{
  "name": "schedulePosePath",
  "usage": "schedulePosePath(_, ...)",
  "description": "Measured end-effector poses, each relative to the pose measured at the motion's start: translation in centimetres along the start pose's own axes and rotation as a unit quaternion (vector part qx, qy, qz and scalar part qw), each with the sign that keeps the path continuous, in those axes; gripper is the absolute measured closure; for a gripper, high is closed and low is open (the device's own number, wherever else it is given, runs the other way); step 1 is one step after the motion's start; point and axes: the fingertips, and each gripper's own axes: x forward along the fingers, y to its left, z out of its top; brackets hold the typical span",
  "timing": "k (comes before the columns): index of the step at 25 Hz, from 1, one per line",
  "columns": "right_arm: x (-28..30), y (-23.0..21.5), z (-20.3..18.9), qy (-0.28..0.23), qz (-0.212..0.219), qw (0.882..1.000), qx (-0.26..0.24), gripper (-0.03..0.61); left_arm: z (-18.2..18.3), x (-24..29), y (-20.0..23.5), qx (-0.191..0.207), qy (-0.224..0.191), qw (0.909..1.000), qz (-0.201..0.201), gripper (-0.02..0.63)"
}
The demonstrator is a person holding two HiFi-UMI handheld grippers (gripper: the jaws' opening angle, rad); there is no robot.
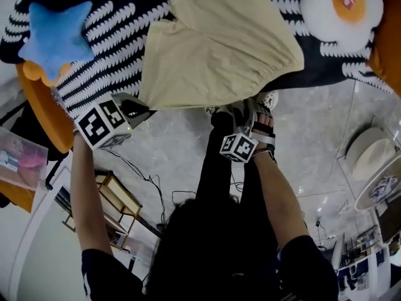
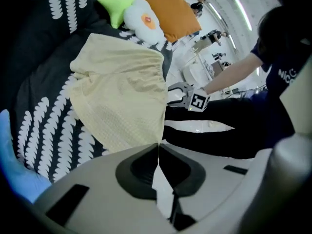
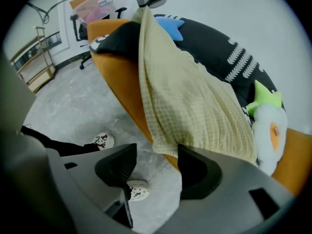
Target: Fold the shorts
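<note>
Nearest you, your left gripper (image 2: 158, 147) has its jaws closed together on the near left corner of the shorts (image 2: 122, 91). The fabric runs straight into the line where the pads meet. In the right gripper view that corner is held raised above the sofa (image 3: 122, 82).

Your right gripper (image 3: 157, 150) has its jaws standing apart. The near right hem of the shorts hangs just past the tips, close beside the right-hand jaw, and neither pad presses on it. Beneath the open jaws are the grey floor (image 3: 73, 106) and your two shoes (image 3: 103, 141).

In the head view, both grippers sit at the near edge of the sofa, the left gripper (image 1: 147, 110) at the left corner of the shorts and the right gripper (image 1: 241, 108) near the right one.

The pale yellow shorts (image 1: 219, 42) lie spread over the black cover with white markings (image 1: 119, 36). Their near hem is at the front edge of the sofa.

On the far left of the cover is a blue star pillow (image 1: 53, 33), well apart from the shorts. On the far right is an egg pillow (image 1: 341, 5), with a green star pillow (image 2: 117, 1) touching it and an orange cushion (image 2: 173, 11) just beyond.
</note>
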Motion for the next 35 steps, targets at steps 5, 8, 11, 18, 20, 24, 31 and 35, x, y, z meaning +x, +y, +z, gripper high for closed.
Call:
schedulePosePath(5, 0.5, -0.7, 0.1, 0.007, -0.014, 0.999, 0.038, 0.360, 2.2, -0.4, -0.5, 0.040, -0.029, 0.9986, 0.019, 0.607)
schedulePosePath(8, 0.5, -1.1, -0.2, 0.005, -0.027, 0.999, 0.039, 0.438, 1.8, -0.2, -0.2, 0.031, -0.028, 0.9990, 0.018, 0.607)
schedulePosePath(11, 0.4, -2.0, -0.3, -0.002, -0.041, 0.998, 0.037, 0.543, 2.4, -1.8, -0.1, 0.002, -0.075, 0.9971, 0.011, 0.609)
schedulePosePath(18, -2.6, -0.9, 0.8, -0.034, -0.006, 0.998, 0.054, 0.265, 6.5, -6.5, 0.2, 0.022, -0.128, 0.9912, 0.025, 0.609)
schedulePosePath(20, -3.4, -0.3, 1.8, -0.037, 0.000, 0.997, 0.067, 0.251, 8.7, -8.2, 0.1, 0.037, -0.145, 0.9883, 0.029, 0.609)
schedulePosePath(24, -3.5, -1.3, 4.1, -0.026, -0.030, 0.994, 0.105, 0.227, 12.3, -11.6, -0.4, 0.055, -0.172, 0.9831, 0.027, 0.609)
schedulePosePath(31, -1.9, -7.7, 5.8, -0.024, -0.111, 0.968, 0.225, 0.307, 13.8, -13.5, -0.4, 0.067, -0.167, 0.9835, 0.019, 0.609)
schedulePosePath(35, -0.2, -9.4, 6.5, -0.019, -0.114, 0.961, 0.252, 0.309, 13.7, -13.6, -0.8, 0.065, -0.164, 0.9843, 0.005, 0.609)
